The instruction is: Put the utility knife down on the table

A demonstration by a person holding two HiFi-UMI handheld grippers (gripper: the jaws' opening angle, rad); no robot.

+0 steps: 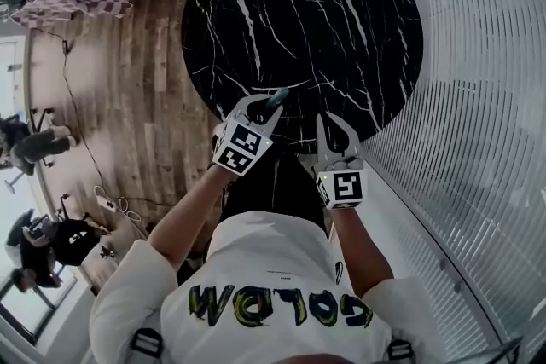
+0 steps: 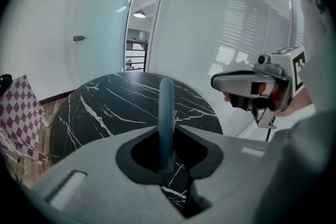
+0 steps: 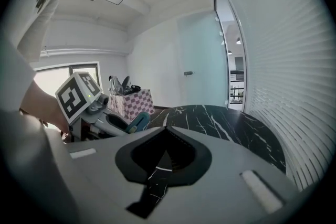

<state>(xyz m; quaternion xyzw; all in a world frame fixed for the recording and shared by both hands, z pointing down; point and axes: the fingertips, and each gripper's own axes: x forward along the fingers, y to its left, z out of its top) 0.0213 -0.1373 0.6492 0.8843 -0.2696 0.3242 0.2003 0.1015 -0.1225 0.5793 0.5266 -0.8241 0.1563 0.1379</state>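
The utility knife (image 2: pixel 166 102), a slim teal handle, stands nearly upright in the left tool (image 2: pixel 167 136), whose jaws are clamped on its lower part. It hangs over the near rim of the round black marble counter (image 1: pixel 324 13), apparently not touching it. The grip is narrow and low on a long body, so a jolt on the way to the counter could probably pivot the knife between the pads or let it slip out. If the jaws open while the knife is clear of the counter, it drops onto hard, smooth stone and may bounce or skid. This close to the rim, it could go over onto the wooden floor (image 1: pixel 145 98) beside the counter. I cannot tell whether the blade is out. The right tool (image 3: pixel 167 131), jaws together and empty, hovers just beside the left one at the counter's rim and could knock it.
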